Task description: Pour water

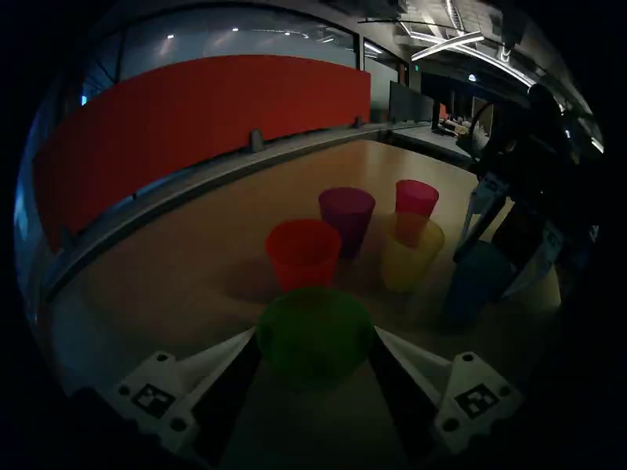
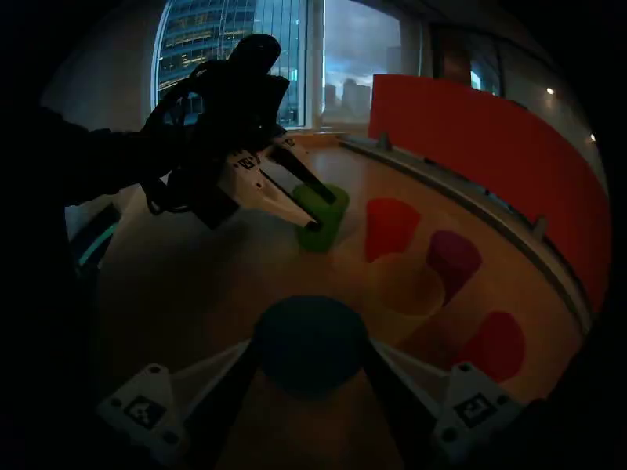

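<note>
**Two cups gripped, four standing on the worktop**

The room is dim. In the left gripper view the left gripper sits at six o'clock. Its fingers are partly closed and press on either side of a green cup, which fills the gap between them.

Toward twelve o'clock from it, four more cups stand close together on the wooden worktop. A red cup is nearest, with a purple cup just behind it at one o'clock. A yellow cup stands at the red cup's three o'clock, and a pink cup is right behind the yellow one.

Out at three o'clock the right gripper has a blue cup between its fingers. A long red partition runs along the far edge of the worktop, from nine o'clock round to one.

In the right gripper view the blue cup is at six o'clock, with a finger pressed to each side at roughly half spread. At eleven o'clock a dark sleeve leads to the left gripper, whose fingertips pinch the green cup. That cup looks tipped, and I cannot tell whether it rests on the worktop. The red, yellow, purple and pink cups lie between two and four o'clock. A window fills twelve o'clock.

I cannot tell whether any cup has water in it
</note>
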